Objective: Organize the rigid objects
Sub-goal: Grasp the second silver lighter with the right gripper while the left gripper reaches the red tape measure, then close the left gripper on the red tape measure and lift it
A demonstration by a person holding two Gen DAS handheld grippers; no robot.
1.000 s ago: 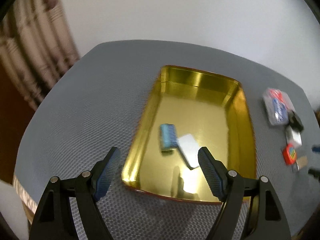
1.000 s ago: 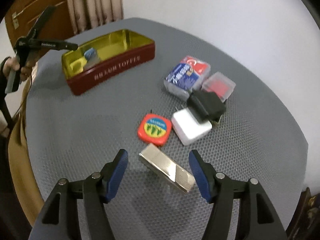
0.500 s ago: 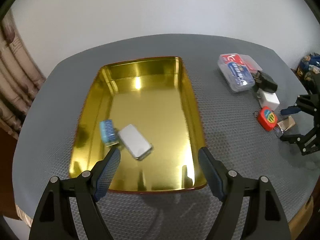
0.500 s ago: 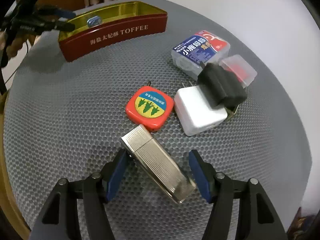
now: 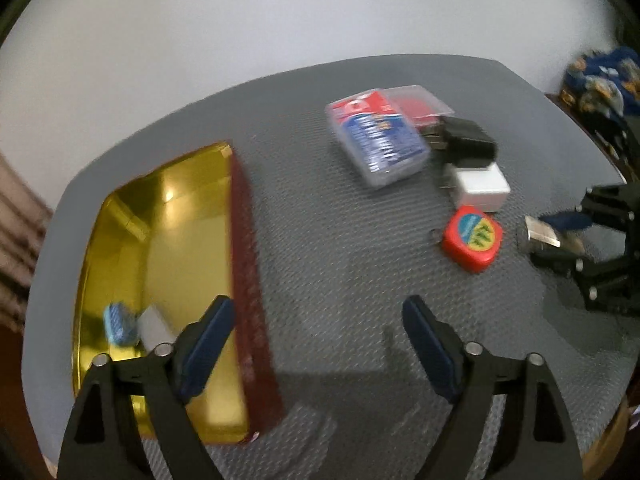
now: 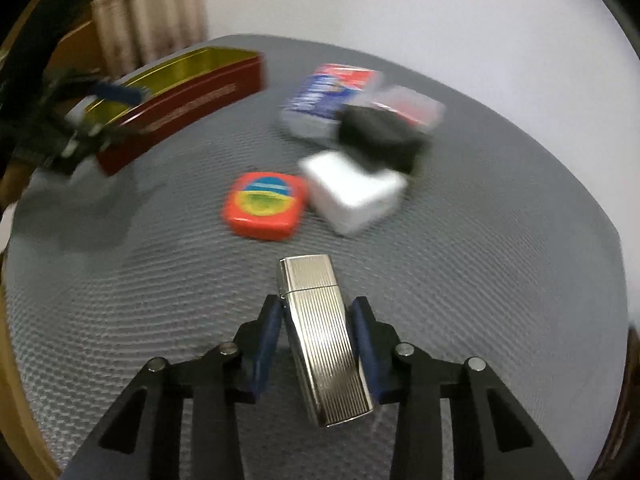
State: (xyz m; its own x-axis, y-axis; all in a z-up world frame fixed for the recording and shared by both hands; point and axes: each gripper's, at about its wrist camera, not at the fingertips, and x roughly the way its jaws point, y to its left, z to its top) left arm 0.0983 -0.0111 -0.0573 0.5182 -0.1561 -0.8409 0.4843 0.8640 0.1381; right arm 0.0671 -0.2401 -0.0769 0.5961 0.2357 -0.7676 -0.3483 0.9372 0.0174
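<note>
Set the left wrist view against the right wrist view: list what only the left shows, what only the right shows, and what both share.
Only the left wrist view: the tin's gold floor with a blue item and a pale block lying in it.

Only the right wrist view: the ribbed face of the silver lighter, lying between the fingers of the right gripper, whose jaws have just been closing.

Both: the red tin, red tape measure, white charger, black adapter, clear card box and grey mat.
</note>
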